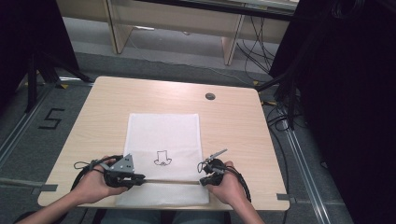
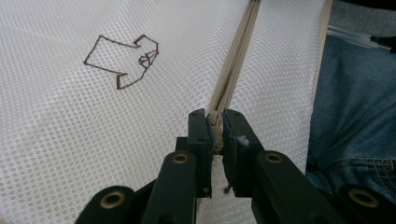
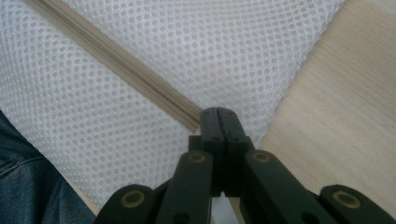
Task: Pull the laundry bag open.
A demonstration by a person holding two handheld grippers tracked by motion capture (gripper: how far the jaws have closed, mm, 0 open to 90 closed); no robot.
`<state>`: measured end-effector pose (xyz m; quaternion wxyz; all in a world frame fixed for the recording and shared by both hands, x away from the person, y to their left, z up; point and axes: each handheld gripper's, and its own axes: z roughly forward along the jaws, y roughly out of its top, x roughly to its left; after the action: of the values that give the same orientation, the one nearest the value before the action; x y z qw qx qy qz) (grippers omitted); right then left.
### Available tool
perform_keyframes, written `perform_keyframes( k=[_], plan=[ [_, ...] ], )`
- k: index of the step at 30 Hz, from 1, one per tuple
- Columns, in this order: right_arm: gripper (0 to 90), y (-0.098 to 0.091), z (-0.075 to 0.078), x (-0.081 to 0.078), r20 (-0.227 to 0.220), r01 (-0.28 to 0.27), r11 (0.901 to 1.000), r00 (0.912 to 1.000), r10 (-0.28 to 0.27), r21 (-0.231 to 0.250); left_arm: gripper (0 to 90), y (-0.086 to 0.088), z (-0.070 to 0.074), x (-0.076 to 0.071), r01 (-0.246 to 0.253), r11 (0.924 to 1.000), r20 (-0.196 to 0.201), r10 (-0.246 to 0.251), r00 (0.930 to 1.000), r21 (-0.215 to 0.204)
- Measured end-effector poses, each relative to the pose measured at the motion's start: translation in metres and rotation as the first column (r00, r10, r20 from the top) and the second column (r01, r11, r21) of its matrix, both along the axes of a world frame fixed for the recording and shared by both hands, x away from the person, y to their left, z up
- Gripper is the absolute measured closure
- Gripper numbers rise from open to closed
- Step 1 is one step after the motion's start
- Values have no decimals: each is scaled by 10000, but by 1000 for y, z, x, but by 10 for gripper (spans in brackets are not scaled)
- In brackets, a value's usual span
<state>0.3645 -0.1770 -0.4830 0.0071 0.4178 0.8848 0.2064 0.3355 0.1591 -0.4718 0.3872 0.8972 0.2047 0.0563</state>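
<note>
Illumination is even and overhead; the table (image 1: 233, 121) is brightly lit, with dark margins at both sides. Shadows are soft. Both gripper views blur at the near jaws; mesh fabric (image 2: 70, 121) stays sharp.

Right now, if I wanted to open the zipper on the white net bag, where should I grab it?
Probably at the small tab at the zipper's left end, where the left gripper is already pinching. It sticks up from the flat mesh bag, so come from that side, along the zipper. The right gripper pinches the bag at the other end.
</note>
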Motion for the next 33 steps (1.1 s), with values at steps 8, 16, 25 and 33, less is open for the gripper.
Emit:
perform_keyframes(
  k=[8, 16, 25, 33],
  plan=[
    [900, -1, -1, 2, 163, -268, 9996, 9995, 267, 82, 820, 8, -1, -2, -142, 9999, 62, 142, 9999, -69],
    [900, 0, 0, 0, -7, -2, 10000, 10000, 2, 19, 820, 11, -1, -4, -301, 9995, -28, 301, 9995, -3],
    [900, 0, 0, 0, -13, -6, 10000, 10000, 6, 19, 820, 19, -1, -5, -567, 9981, -149, 564, 9983, -230],
    [900, -1, -1, 1, 79, -132, 9999, 9999, 131, 80, 820, 25, -2, -7, -688, 9974, -207, 684, 9974, -194]
  ],
)
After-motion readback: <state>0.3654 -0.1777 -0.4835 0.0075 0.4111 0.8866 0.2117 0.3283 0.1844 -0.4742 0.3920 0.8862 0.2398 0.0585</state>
